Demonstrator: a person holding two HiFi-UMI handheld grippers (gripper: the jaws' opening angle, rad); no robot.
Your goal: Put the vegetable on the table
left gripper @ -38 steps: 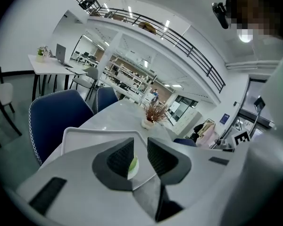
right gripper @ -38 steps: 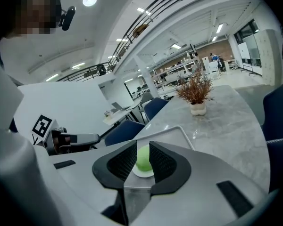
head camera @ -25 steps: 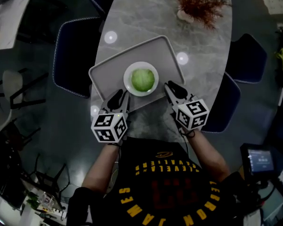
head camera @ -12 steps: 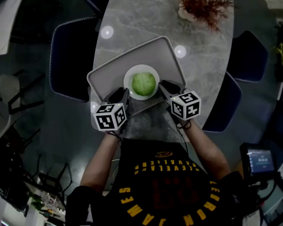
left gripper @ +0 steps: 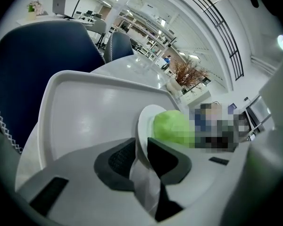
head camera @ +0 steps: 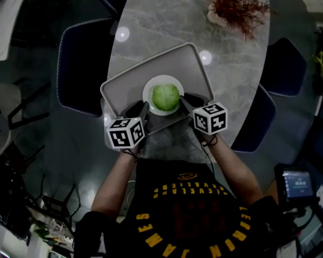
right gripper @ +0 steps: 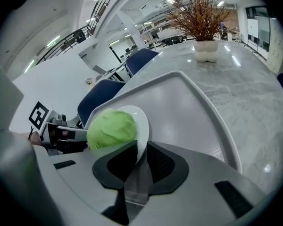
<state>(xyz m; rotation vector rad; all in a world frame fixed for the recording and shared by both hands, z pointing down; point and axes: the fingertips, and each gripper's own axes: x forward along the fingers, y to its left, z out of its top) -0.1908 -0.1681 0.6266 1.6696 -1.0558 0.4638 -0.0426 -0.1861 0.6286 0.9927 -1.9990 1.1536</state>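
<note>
A round green cabbage [head camera: 165,96] lies on a small white plate [head camera: 148,89] over a grey tray [head camera: 151,66] at the near end of the marble table [head camera: 167,15]. My left gripper [head camera: 142,109] is shut on the plate's left rim, and my right gripper [head camera: 184,100] is shut on its right rim. In the left gripper view the plate's edge [left gripper: 144,121] stands between the jaws of the left gripper [left gripper: 140,154], with the cabbage [left gripper: 172,126] just beyond. The right gripper view shows the rim [right gripper: 142,121] pinched in the right gripper [right gripper: 139,154], beside the cabbage [right gripper: 111,128].
A dried red plant in a white pot [head camera: 237,4] stands at the table's far right. Dark blue chairs [head camera: 83,63] [head camera: 282,66] flank the table. The tray's raised rim [right gripper: 212,121] surrounds the plate. A small screen [head camera: 296,183] sits at the lower right.
Both grippers moved forward from the tray's near edge and closed on opposite sides of the plate's rim. The plate with the cabbage has barely shifted.
</note>
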